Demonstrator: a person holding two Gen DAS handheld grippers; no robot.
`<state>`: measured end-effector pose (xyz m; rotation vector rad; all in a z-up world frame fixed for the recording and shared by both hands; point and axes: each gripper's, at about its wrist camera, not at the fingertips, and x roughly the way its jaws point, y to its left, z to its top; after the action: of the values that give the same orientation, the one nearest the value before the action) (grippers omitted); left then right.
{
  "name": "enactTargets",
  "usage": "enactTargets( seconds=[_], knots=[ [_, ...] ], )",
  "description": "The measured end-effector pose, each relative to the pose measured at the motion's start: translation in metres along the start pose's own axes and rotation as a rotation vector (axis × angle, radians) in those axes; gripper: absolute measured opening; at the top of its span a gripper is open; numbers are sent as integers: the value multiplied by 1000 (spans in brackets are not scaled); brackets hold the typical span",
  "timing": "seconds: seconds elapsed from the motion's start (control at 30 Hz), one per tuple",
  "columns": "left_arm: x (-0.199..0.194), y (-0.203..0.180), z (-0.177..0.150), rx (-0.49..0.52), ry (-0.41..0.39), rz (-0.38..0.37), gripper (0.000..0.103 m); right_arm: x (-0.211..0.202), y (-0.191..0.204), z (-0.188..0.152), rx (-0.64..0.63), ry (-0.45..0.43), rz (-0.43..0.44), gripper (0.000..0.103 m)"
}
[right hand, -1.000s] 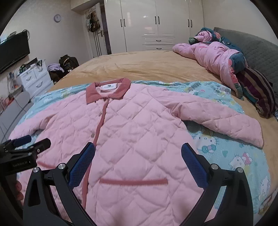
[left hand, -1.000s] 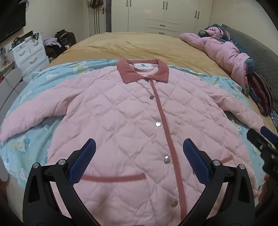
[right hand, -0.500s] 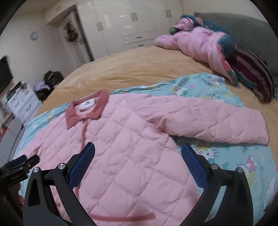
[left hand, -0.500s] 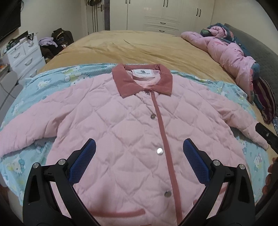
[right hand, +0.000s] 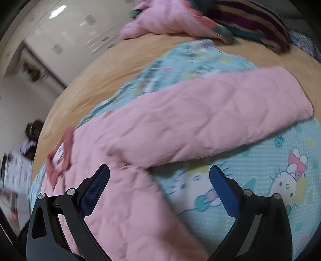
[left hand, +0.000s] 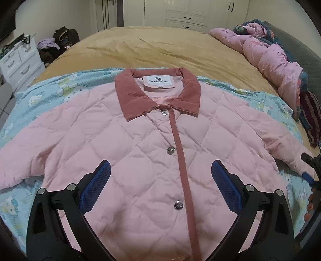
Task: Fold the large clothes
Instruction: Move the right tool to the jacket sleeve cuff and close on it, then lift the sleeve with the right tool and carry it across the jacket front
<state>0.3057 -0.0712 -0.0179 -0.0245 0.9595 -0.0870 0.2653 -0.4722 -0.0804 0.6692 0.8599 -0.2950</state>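
A pink quilted jacket [left hand: 140, 144] with a dusty-red collar [left hand: 128, 96] lies flat and buttoned, front up, on a blue cartoon-print sheet [left hand: 50, 94]. My left gripper [left hand: 160, 186] is open and empty above the jacket's chest. My right gripper [right hand: 158, 188] is open and empty, tilted, above the underarm where the jacket's right sleeve [right hand: 200, 124] meets the body. The sleeve stretches out over the sheet [right hand: 270, 180]. The right gripper also shows at the left wrist view's right edge [left hand: 310, 168].
The sheet lies on a tan bedspread [left hand: 160, 48]. A heap of pink and striped bedding [left hand: 280, 66] sits at the bed's right. White drawers [left hand: 18, 58] and bags [left hand: 64, 38] stand left of the bed; wardrobes [left hand: 186, 12] behind.
My left gripper has moved forward up the jacket toward the collar. My right gripper has swung right and tilted, closing in on the right sleeve. Both stay open.
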Motion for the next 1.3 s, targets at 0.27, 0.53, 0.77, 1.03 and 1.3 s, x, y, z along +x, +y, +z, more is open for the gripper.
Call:
enactTargets(
  seconds=[0.27, 0.53, 0.77, 1.03, 1.3],
  knots=[
    [25, -10, 1, -10, 23, -7, 94, 15, -83, 24, 256, -38, -52, 99],
    [35, -24, -1, -4, 29, 15, 94, 19, -164, 42, 470, -115, -65, 99],
    [31, -29, 0, -31, 22, 17, 94, 19, -203, 67, 604, -177, -7, 99],
    [14, -31, 3, -51, 3, 40, 94, 26, -225, 85, 643, -259, 53, 62],
    [-8, -22, 7, -74, -24, 50, 94, 20, -203, 119, 475, -274, 129, 20]
  ],
)
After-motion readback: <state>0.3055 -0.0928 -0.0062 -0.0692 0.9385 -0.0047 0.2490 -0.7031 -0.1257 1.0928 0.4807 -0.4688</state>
